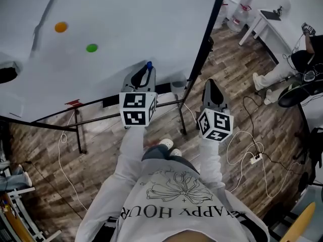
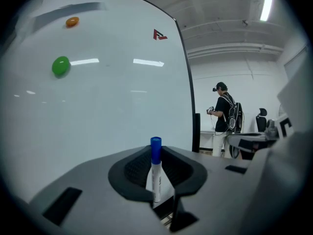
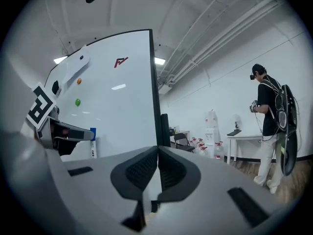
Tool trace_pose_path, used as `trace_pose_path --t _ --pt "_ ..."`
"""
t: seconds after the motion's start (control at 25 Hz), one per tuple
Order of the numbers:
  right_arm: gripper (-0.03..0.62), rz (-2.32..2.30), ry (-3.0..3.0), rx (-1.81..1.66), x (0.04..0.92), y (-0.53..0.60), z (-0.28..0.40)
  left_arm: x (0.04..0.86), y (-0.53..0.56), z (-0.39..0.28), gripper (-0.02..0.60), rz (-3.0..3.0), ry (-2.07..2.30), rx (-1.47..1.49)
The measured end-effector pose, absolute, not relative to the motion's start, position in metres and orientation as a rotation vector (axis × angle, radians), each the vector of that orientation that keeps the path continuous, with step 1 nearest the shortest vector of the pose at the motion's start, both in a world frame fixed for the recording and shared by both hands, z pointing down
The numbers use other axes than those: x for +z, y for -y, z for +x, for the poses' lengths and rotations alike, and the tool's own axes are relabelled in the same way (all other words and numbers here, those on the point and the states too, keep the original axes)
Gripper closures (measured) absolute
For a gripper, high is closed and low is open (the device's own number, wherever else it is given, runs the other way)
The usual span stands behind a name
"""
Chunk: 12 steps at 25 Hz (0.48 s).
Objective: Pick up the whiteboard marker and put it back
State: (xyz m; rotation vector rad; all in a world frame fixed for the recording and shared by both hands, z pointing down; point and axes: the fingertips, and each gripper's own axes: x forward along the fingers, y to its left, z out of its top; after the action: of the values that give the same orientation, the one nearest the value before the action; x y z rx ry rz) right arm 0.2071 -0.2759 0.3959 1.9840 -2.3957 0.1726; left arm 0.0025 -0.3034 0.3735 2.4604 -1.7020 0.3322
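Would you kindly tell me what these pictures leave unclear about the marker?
1. The blue-capped white marker: its lower end is hidden inside the left gripper, left gripper view.
2. Barrel print: too small to read, same view.
3. Head view: the left gripper covers all but its cap.

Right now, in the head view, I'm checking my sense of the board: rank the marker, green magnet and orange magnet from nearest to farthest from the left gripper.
1. Whiteboard marker: held in the left gripper's jaws.
2. Green magnet: on the board, to the left.
3. Orange magnet: farther left and higher.
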Motion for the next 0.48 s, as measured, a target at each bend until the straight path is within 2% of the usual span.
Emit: trace_pose_path --t 0.28,0.48 --pt "0.591 1.899 2.435 0.198 0.407 0.292 0.172 0.4 0.307 -0.031 0.52 2.419 1.757 0.507" --pt "0.591 1.886 2.423 0.229 0.418 0.296 0.167 0.436 0.309 -0.04 0.52 2.42 1.745 0.756"
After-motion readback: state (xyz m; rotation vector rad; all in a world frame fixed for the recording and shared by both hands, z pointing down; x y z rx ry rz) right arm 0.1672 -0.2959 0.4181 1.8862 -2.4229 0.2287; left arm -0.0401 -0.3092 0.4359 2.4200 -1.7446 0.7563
